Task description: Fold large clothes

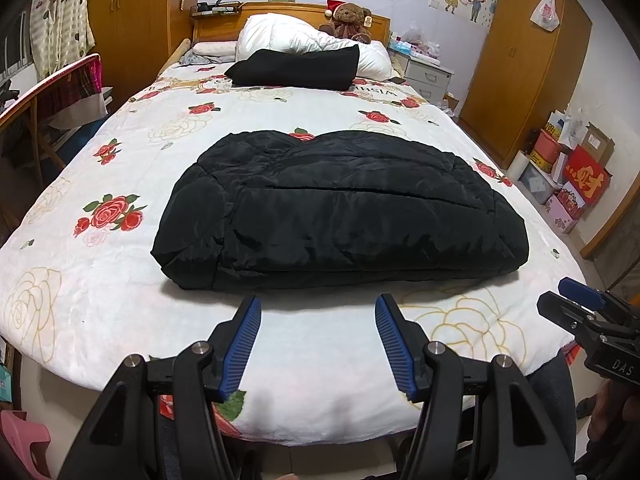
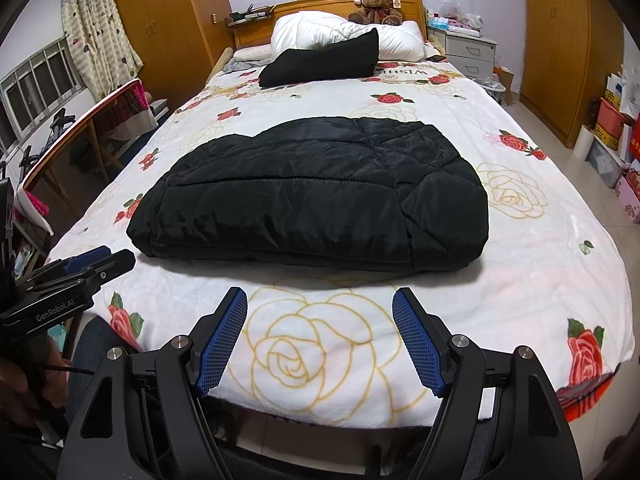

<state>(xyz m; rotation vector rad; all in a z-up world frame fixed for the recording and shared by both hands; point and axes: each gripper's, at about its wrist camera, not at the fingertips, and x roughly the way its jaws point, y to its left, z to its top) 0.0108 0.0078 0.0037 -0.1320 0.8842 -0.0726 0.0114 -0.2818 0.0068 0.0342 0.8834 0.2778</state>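
Black padded jacket [image 1: 340, 216] lies folded into a thick, roughly rectangular bundle on the bed [image 1: 120, 320], about mid-length of the mattress and centred across its width. Quilted seams run across the top face; the near edge shows stacked layers. It rests flat on a white blanket printed with red and gold-outline roses [image 2: 304, 352].

Left gripper [image 1: 318, 312]: jaws spread, blue ribbed pads apart with nothing between them, poised above the foot end of the bed, just short of the jacket's near edge and not touching it. Right gripper [image 2: 320, 304]: jaws spread wide, also empty, over the gold rose print near the foot of the bed, clear of the jacket. Each gripper shows at the edge of the other's view, side by side.

Further up the bed: a second dark folded garment [image 1: 296, 68] lies near the head end, leaning against a white duvet [image 1: 288, 36] heaped at the headboard. A brown teddy bear with a red hat [image 1: 350, 20] sits on top by the wooden headboard.

Surroundings: wooden wardrobes in both far corners, one to the right [image 1: 524, 72]; a grey bedside drawer unit [image 1: 428, 76] on the right; boxes and bags stacked on the floor along the right wall [image 1: 568, 176]; curtained window on the left [image 2: 96, 36].
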